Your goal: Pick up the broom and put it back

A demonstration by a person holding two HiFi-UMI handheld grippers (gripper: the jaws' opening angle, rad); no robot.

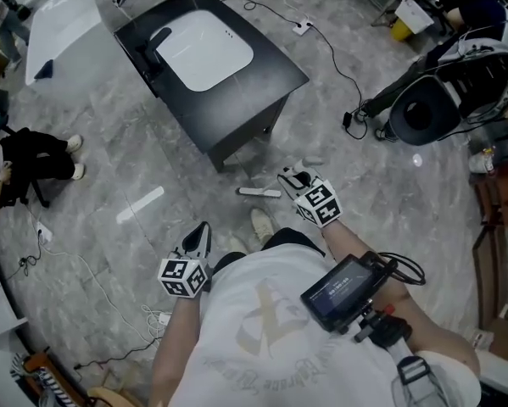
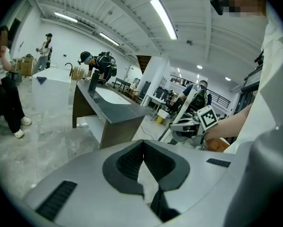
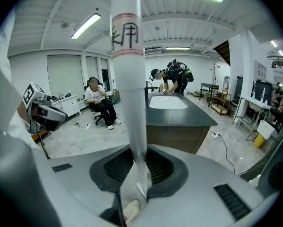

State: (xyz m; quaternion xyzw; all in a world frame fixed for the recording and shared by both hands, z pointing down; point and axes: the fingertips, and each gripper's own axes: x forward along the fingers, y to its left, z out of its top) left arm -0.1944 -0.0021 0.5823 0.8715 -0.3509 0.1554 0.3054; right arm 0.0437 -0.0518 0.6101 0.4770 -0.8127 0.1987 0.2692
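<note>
The broom's white handle [image 3: 128, 74], marked with red bands and a dark character, stands up between the jaws of my right gripper [image 3: 140, 162], which is shut on it. Seen from the head view, that gripper [image 1: 289, 179] hangs over the floor in front of the dark table, and a short white length of the broom [image 1: 260, 192] shows just left of it. The broom's head is hidden. My left gripper [image 1: 204, 229] is lower left, beside the person's body. Its pads [image 2: 132, 160] meet at the tip with nothing between them.
A dark table [image 1: 262, 91] with a white basin [image 1: 204, 49] stands ahead. Cables and a power strip [image 1: 302, 27] lie on the grey floor. A black-and-white machine [image 1: 457, 83] is at the right, a seated person [image 1: 33, 155] at the left. The person's shoe [image 1: 260, 223] is below.
</note>
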